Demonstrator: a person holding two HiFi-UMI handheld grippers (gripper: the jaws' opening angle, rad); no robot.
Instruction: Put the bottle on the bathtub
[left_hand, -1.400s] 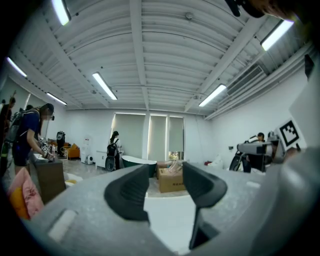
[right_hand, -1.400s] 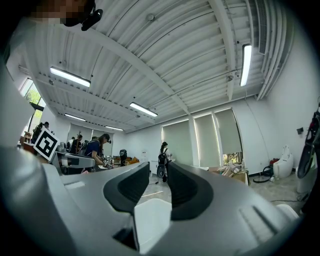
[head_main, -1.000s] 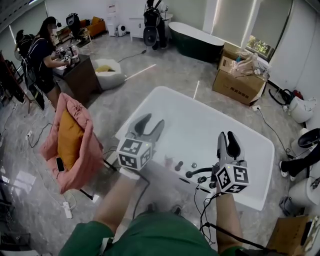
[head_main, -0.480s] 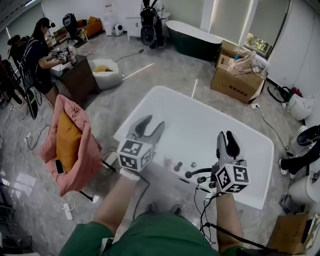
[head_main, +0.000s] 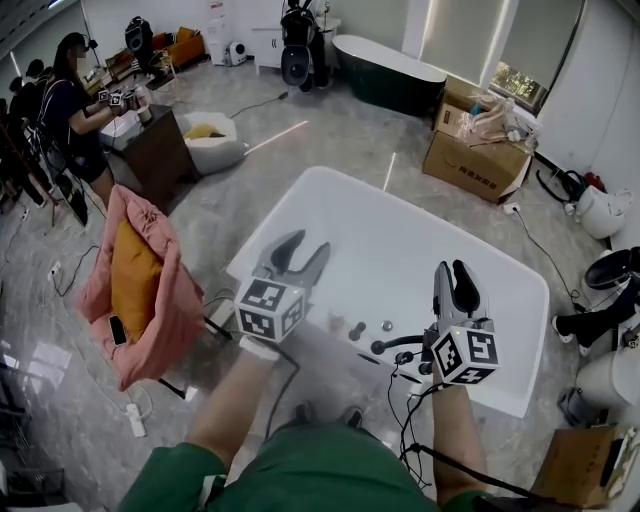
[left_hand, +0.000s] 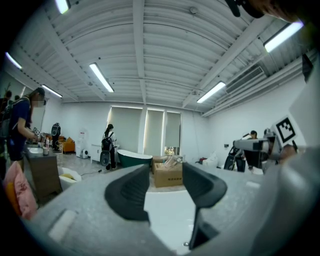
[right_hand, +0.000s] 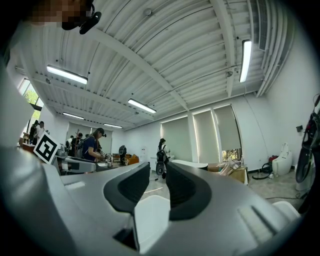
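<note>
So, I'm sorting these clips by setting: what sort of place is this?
Probably a large open workroom, not a home bathroom: a white rectangular bathtub stands mid-floor, a dark green oval bathtub by the far wall, and brown cardboard boxes nearby.

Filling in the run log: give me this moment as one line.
left gripper: open, empty | right gripper: narrow gap, empty | both held at white bathtub, near end | bottle: not in view

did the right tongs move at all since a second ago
No. The right tongs sit at the same spot over the near rim of the white bathtub, just right of the black tap, as before.
</note>
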